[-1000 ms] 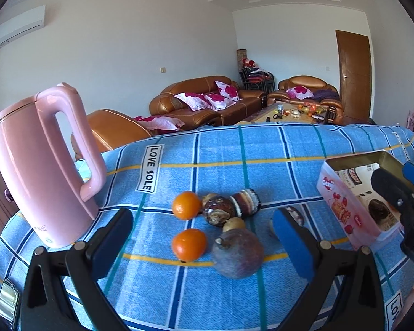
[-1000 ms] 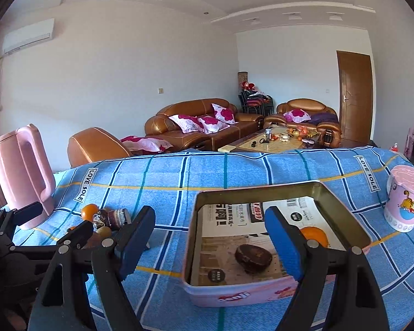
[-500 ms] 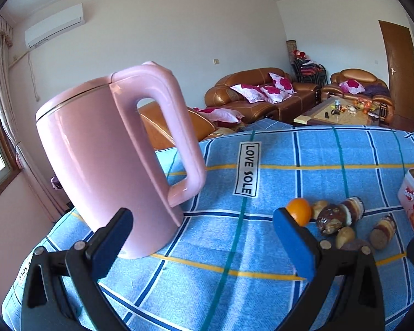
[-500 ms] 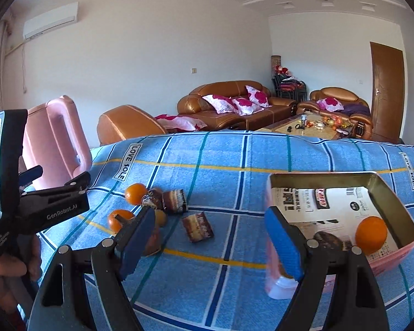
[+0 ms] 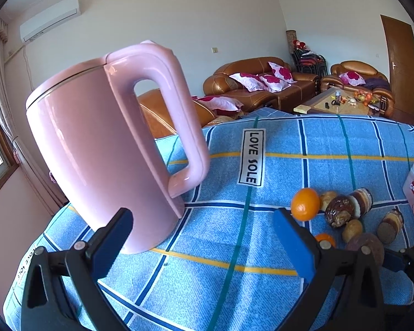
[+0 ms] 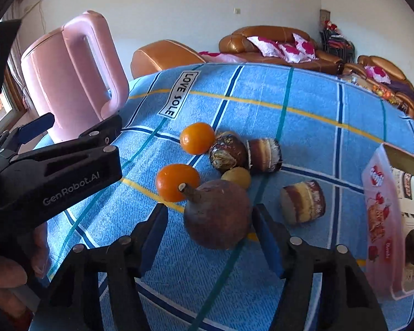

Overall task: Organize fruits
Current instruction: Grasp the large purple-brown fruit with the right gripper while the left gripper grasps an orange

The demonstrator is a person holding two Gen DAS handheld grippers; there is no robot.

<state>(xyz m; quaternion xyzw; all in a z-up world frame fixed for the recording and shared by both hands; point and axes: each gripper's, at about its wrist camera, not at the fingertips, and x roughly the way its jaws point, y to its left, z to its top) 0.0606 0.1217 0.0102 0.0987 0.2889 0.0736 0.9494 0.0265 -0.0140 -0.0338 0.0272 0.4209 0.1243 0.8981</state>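
Note:
A brown round fruit with a stem (image 6: 218, 218) lies on the blue checked cloth between the open fingers of my right gripper (image 6: 209, 234); neither pad touches it. Beyond it lie two oranges (image 6: 177, 182) (image 6: 197, 138), a small yellow fruit (image 6: 236, 177) and several dark and striped fruits (image 6: 227, 151). The same pile shows at the right of the left wrist view (image 5: 342, 212). A pink tin box (image 6: 383, 220) with fruit inside stands at the right. My left gripper (image 5: 204, 237) is open and empty, near the pink kettle (image 5: 102, 149).
The tall pink kettle (image 6: 69, 77) stands at the table's left end. The left gripper's body (image 6: 55, 165) sits to the left of the fruit pile in the right wrist view. Brown sofas and a coffee table lie beyond the table's far edge.
My right gripper swung left from the tin box and came down around the brown fruit. My left gripper moved left from the fruit pile toward the kettle.

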